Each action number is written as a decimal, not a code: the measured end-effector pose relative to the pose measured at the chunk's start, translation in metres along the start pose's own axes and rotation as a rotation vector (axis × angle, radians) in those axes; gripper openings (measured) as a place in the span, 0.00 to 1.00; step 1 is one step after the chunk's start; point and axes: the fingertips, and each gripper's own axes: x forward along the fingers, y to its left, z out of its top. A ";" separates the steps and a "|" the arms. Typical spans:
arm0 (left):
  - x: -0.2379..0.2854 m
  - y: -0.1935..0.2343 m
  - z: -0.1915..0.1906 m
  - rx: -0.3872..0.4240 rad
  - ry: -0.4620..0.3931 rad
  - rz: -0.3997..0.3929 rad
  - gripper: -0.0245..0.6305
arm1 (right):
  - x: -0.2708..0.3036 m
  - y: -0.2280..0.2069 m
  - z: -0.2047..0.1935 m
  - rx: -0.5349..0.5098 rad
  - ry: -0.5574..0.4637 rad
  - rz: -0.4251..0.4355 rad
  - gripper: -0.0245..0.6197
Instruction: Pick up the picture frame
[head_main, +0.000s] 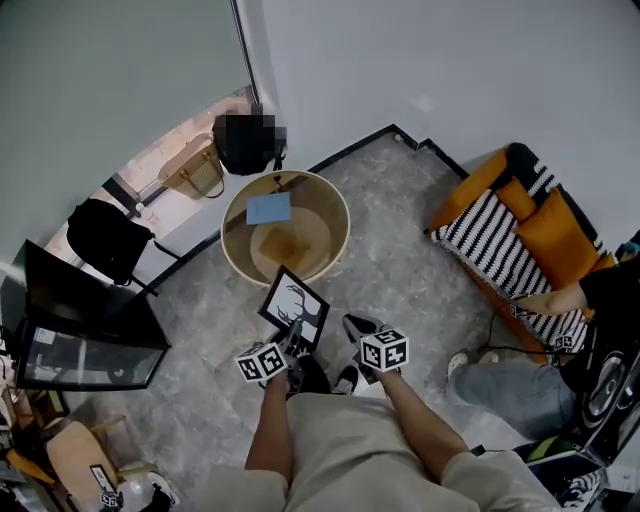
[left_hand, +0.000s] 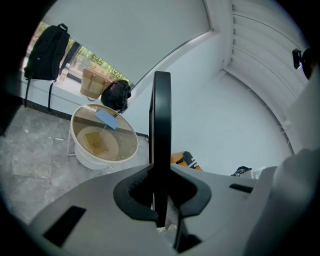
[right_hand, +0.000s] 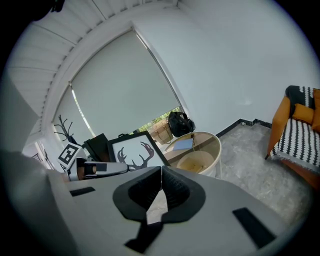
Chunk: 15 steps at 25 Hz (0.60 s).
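Observation:
The picture frame (head_main: 294, 305) is black-edged with an antler print on white, and it hangs above the floor in front of me. My left gripper (head_main: 296, 338) is shut on its lower edge. In the left gripper view the picture frame (left_hand: 161, 130) stands edge-on, upright between the pads of the left gripper (left_hand: 161, 200). My right gripper (head_main: 358, 326) is just right of the frame, apart from it. In its own view the right gripper (right_hand: 161, 184) has its jaws closed together with nothing between them, and the picture frame (right_hand: 132, 152) shows to the left.
A round glass-topped table (head_main: 340, 222) with a blue sheet (head_main: 268, 208) stands just beyond the frame. Behind it are a black backpack (head_main: 245, 145) and a woven bag (head_main: 195, 170). An orange sofa (head_main: 520, 230) and a seated person (head_main: 520, 385) are at the right.

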 end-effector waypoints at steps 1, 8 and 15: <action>0.000 0.000 -0.002 0.005 0.006 -0.002 0.11 | 0.000 0.000 -0.001 0.002 0.001 0.003 0.09; 0.001 -0.001 -0.003 0.031 0.026 -0.003 0.11 | 0.005 0.007 0.000 -0.008 0.003 0.024 0.09; 0.000 -0.005 0.000 0.052 0.028 0.005 0.11 | 0.005 0.010 0.000 -0.021 0.021 0.030 0.09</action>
